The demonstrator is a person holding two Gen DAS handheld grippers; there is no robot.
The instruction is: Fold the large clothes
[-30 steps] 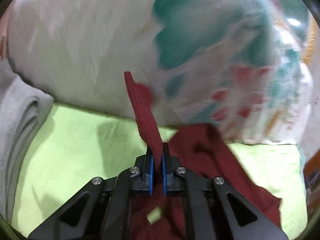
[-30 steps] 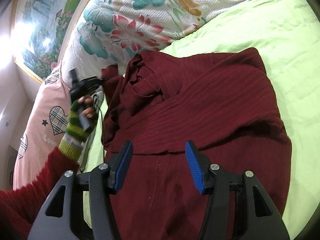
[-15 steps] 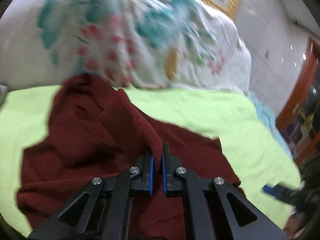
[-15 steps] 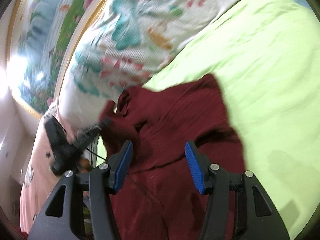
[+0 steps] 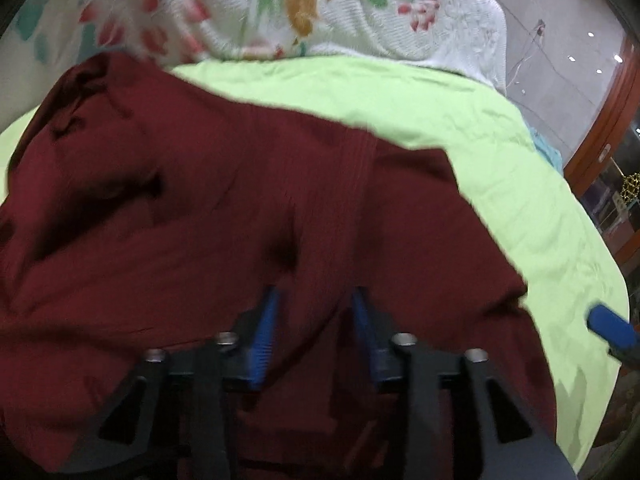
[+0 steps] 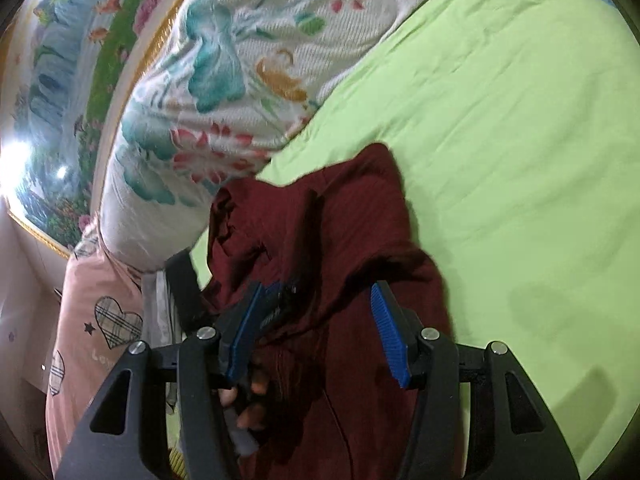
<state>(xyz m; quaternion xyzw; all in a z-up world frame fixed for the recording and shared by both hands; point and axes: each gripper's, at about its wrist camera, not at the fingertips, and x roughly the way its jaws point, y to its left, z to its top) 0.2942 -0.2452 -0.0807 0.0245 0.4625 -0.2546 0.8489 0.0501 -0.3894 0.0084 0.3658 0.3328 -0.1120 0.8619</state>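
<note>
On the bed: sweater (image 5: 224,216) is lying in a loose maroon heap on the green sheet (image 5: 500,168), its far end reaching toward the quilt (image 5: 360,12) at the head.
Landmark: every place here is being given relative to the sweater.
Left gripper (image 5: 316,328): is hanging low over the sweater's near part with its jaws opening; knit is showing between the blue pads, but the pads are not pressing on it.
Right gripper (image 6: 316,332): is standing open above the sweater's near half, holding nothing.
Hand (image 6: 252,404): is showing just beneath the right gripper, over the sweater's near edge, carrying the other gripper.
Handling: the sweater is looking soft, limp and ribbed, so I judge it is going to sag and stretch rather than hold a shape; light enough to lift by one edge, and not fragile or slippery.
Where to grip: hem corners, shoulder seams or a cuff are looking best, since a doubled edge is giving the pads more to bite; a pinch in mid-panel is likely to drag up only one layer.
Change: a second ago the left gripper was clamping a strip of the knit and holding it up before the quilt; now it is letting go, and that strip is lying laid over the sweater's body.
Right side: the right gripper is matching its earlier open stance.
</note>
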